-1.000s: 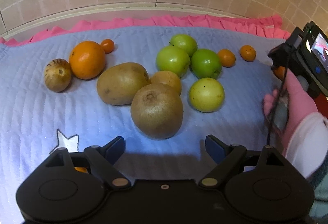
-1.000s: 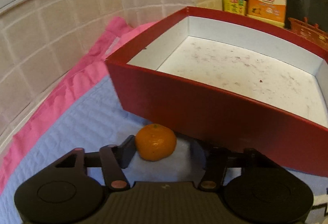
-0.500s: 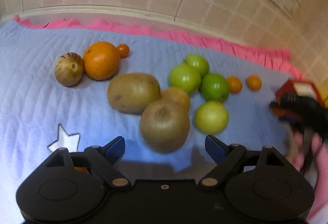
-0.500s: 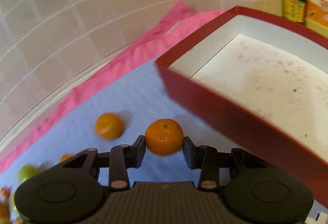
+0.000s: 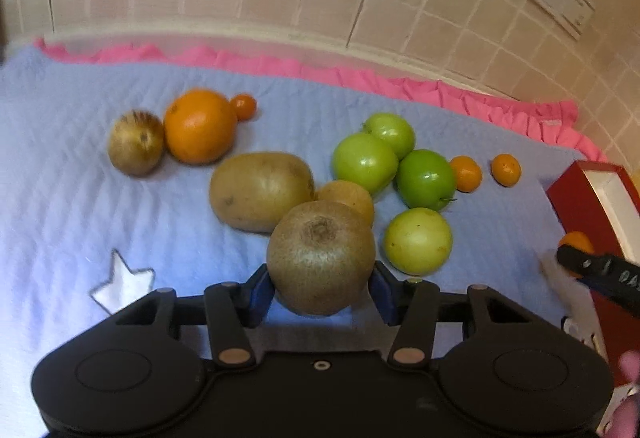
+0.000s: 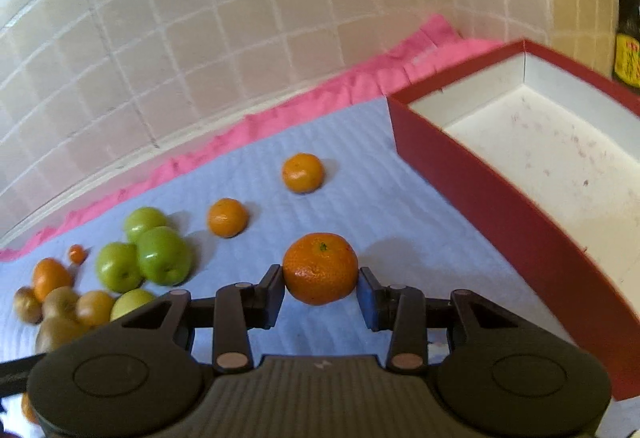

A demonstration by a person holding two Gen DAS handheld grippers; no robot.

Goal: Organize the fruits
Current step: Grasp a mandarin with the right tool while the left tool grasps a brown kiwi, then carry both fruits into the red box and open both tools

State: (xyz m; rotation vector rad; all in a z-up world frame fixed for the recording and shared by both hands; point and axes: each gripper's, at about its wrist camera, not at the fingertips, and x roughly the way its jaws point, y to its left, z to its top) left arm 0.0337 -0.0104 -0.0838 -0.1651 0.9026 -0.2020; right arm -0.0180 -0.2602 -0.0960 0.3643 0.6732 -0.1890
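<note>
The left tongs have just been closing on the kiwi; the right tongs grip a mandarin beside the red box. The round fruits may slip out if squeezed off-centre.

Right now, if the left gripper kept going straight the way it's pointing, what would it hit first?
The left gripper already has a kiwi between its pads. Pushed on, that kiwi would probably first bump the small brown fruit touching it behind; depth is uncertain.
</note>
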